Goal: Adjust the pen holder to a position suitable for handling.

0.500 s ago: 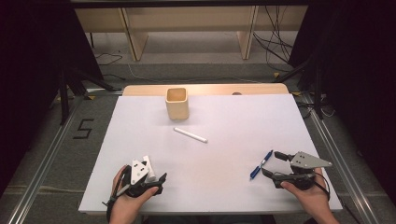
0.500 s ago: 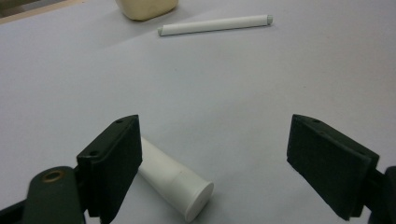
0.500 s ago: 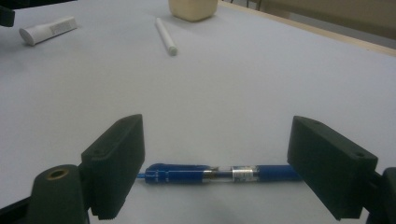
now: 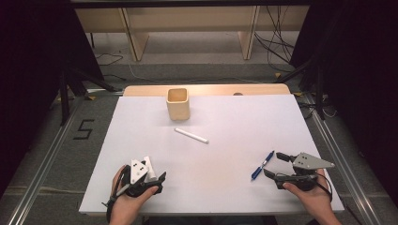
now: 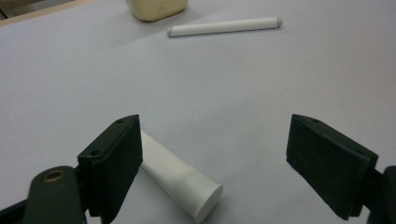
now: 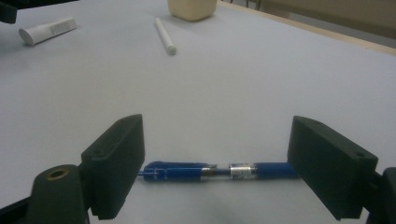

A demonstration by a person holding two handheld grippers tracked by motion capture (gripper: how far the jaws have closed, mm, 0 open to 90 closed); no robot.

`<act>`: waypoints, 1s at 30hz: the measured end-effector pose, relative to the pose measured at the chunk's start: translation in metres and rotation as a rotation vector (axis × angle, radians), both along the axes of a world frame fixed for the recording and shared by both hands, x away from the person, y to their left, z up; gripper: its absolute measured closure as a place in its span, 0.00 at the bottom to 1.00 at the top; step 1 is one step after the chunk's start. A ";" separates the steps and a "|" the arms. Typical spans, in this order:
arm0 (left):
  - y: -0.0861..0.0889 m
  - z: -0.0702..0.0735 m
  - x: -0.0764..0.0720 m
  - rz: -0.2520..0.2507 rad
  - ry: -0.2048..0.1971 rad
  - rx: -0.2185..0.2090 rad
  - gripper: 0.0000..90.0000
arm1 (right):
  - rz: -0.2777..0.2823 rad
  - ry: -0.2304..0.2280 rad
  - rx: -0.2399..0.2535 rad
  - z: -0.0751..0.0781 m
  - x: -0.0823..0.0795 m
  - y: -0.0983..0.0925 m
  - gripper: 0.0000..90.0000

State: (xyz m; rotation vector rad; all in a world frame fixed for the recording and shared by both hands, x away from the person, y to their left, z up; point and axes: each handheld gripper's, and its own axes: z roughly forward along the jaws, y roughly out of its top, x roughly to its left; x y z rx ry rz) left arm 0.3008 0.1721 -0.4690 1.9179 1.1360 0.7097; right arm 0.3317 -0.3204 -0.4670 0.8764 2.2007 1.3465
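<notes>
The right gripper [image 6: 215, 163] hovers low over the tabletop [image 4: 225, 154] with its jaws spread, a blue pen [image 6: 219, 171] lying crosswise between them, apparently untouched. The left gripper [image 5: 212, 168], jaws likewise spread, has a white tube [image 5: 182, 179] lying slantwise beside its left jaw. A white marker [image 4: 191, 135] and a beige cup [image 4: 178, 104] lie farther off. Risks: closing along the pen's length would pinch its ends and may flick it away; the tube, round and off-centre, may roll or be nudged aside by the near jaw.
</notes>
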 end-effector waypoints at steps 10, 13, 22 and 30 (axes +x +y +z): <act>0.001 0.001 0.000 0.005 -0.006 -0.010 0.20 | 0.003 -0.002 -0.001 0.000 -0.001 0.001 0.22; 0.001 0.001 0.000 0.005 -0.005 -0.009 0.19 | 0.003 0.001 -0.003 0.000 -0.001 0.001 0.22; 0.000 -0.001 0.000 0.005 -0.003 -0.012 0.19 | 0.004 0.000 -0.004 0.000 -0.001 0.001 0.22; 0.000 -0.001 0.001 0.005 -0.001 -0.008 0.19 | 0.004 -0.002 -0.003 0.000 -0.001 0.001 0.22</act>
